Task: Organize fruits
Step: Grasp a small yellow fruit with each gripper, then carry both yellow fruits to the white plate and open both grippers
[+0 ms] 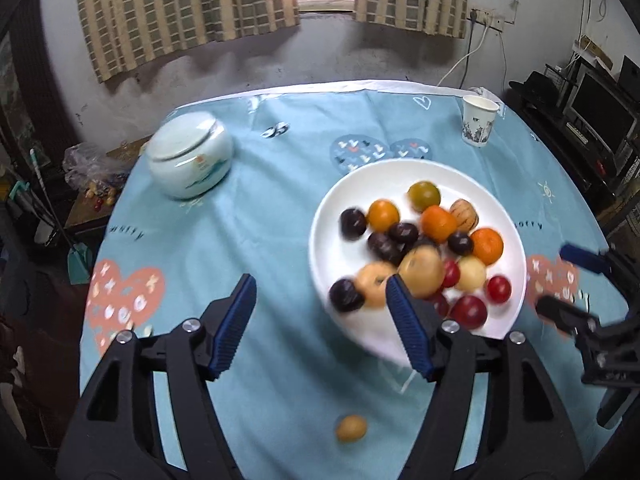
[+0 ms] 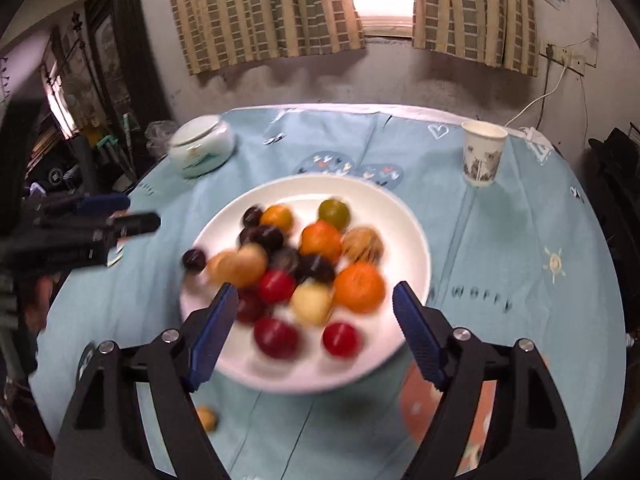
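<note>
A white plate (image 1: 360, 188) (image 2: 384, 216) on the blue tablecloth holds a blurred pile of fruit: oranges (image 1: 486, 246) (image 2: 358, 286), dark plums (image 1: 353, 222) (image 2: 268, 238), red fruits (image 1: 468, 310) (image 2: 276, 338), yellow ones (image 2: 312, 302) and a greenish one (image 1: 424, 196) (image 2: 334, 212). One small yellow-brown fruit (image 1: 351, 428) (image 2: 207, 418) lies loose on the cloth in front of the plate. My left gripper (image 1: 320, 284) (image 2: 140, 211) hangs open at the plate's left edge, holding nothing. My right gripper (image 2: 316, 290) (image 1: 556, 278) stands open above the plate's near rim, its pads clear of the fruit.
A pale lidded ceramic jar (image 1: 190, 156) (image 2: 202, 146) stands at the table's far left, a paper cup (image 1: 479, 120) (image 2: 482, 152) at the far right. The round table ends close on both sides, with cluttered furniture beyond. Curtains and a window are behind.
</note>
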A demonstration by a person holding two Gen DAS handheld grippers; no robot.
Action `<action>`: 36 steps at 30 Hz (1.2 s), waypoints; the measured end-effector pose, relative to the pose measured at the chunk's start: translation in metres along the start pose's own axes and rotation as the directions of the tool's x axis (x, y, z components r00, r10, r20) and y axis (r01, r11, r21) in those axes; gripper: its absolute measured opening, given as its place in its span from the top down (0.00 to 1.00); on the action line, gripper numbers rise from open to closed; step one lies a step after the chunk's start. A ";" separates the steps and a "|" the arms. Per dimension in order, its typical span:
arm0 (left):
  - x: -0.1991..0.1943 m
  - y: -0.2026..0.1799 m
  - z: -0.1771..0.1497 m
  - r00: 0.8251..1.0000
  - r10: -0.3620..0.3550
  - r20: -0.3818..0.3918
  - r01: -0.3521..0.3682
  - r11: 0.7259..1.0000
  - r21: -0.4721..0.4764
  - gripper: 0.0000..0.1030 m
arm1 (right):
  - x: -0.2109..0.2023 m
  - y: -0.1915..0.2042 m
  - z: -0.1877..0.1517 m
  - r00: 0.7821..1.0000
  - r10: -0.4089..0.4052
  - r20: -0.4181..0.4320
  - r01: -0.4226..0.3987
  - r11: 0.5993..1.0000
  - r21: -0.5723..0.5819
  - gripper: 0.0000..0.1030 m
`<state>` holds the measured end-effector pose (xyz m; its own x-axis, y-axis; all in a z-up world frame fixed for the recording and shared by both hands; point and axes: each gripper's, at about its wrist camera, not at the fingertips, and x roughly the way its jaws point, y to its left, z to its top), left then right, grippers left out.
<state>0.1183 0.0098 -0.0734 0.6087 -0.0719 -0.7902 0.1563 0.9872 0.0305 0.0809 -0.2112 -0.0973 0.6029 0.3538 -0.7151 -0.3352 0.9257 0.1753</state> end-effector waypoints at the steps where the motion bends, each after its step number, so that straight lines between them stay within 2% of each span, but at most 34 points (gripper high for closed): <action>1: -0.005 0.006 -0.014 1.000 0.004 -0.012 -0.004 1.000 -0.002 0.33 | -0.002 0.011 -0.020 1.000 0.011 -0.029 -0.011 1.000 -0.021 0.22; 4: -0.013 0.018 -0.047 0.998 0.009 -0.057 -0.009 1.000 -0.010 0.33 | 0.003 0.039 -0.059 0.994 0.017 -0.106 -0.025 0.997 -0.078 0.23; 6: -0.014 0.023 -0.071 0.995 0.007 -0.100 -0.009 1.000 -0.021 0.33 | 0.015 0.056 -0.079 0.986 0.040 -0.162 -0.055 0.995 -0.089 0.27; 10: -0.014 0.025 -0.105 0.986 0.006 -0.168 -0.012 0.999 -0.031 0.33 | 0.034 0.074 -0.086 0.979 0.050 -0.195 -0.068 0.994 -0.091 0.38; 14: -0.017 0.026 -0.123 0.983 0.005 -0.183 -0.011 0.999 -0.033 0.33 | 0.052 0.081 -0.081 0.974 0.038 -0.225 -0.061 0.994 -0.095 0.48; 16: -0.016 0.026 -0.127 0.982 0.004 -0.191 -0.011 0.999 -0.037 0.33 | 0.060 0.081 -0.080 0.968 0.052 -0.244 -0.075 0.993 -0.086 0.60; 18: -0.012 0.023 -0.128 0.980 0.002 -0.201 -0.008 1.000 -0.030 0.33 | 0.064 0.082 -0.079 0.964 0.077 -0.254 -0.102 0.991 -0.088 0.67; 19: -0.010 0.020 -0.128 0.979 -0.004 -0.204 -0.002 1.000 -0.025 0.33 | 0.062 0.084 -0.079 0.961 0.095 -0.260 -0.123 0.988 -0.093 0.74; 23: 0.005 0.003 -0.123 0.977 -0.029 -0.210 0.031 0.999 0.006 0.33 | 0.046 0.077 -0.082 0.963 0.135 -0.235 -0.151 0.987 -0.054 0.74; 29: 0.038 -0.015 -0.112 0.970 -0.035 -0.241 0.044 0.999 0.031 0.33 | 0.024 0.057 -0.086 0.967 0.150 -0.204 -0.147 0.989 0.031 0.74; 30: 0.044 -0.017 -0.112 0.967 -0.036 -0.252 0.046 0.998 0.036 0.35 | 0.022 0.057 -0.087 0.968 0.149 -0.202 -0.145 0.989 0.035 0.74; 32: 0.052 -0.019 -0.112 0.964 -0.041 -0.264 0.053 0.998 0.039 0.46 | 0.020 0.055 -0.088 0.967 0.154 -0.202 -0.148 0.988 0.048 0.74; 33: 0.056 -0.019 -0.112 0.959 -0.052 -0.280 0.065 0.997 0.037 0.60 | 0.019 0.055 -0.089 0.967 0.153 -0.201 -0.146 0.988 0.052 0.74; 34: 0.056 -0.020 -0.112 0.959 -0.054 -0.278 0.067 0.997 0.036 0.69 | 0.020 0.055 -0.089 0.967 0.154 -0.203 -0.146 0.988 0.054 0.74; 35: 0.055 -0.020 -0.111 0.958 -0.067 -0.278 0.081 0.996 0.038 0.75 | 0.018 0.054 -0.091 0.967 0.154 -0.204 -0.146 0.988 0.055 0.74; 36: 0.054 -0.020 -0.110 0.957 -0.069 -0.280 0.085 0.995 0.046 0.75 | 0.018 0.055 -0.091 0.966 0.154 -0.206 -0.145 0.988 0.057 0.74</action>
<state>0.0623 0.0016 -0.1838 0.3541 -0.0968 -0.9302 0.2432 0.9699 -0.0083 0.0075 -0.1665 -0.1619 0.3823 0.4565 -0.8034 -0.3774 0.8707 0.3152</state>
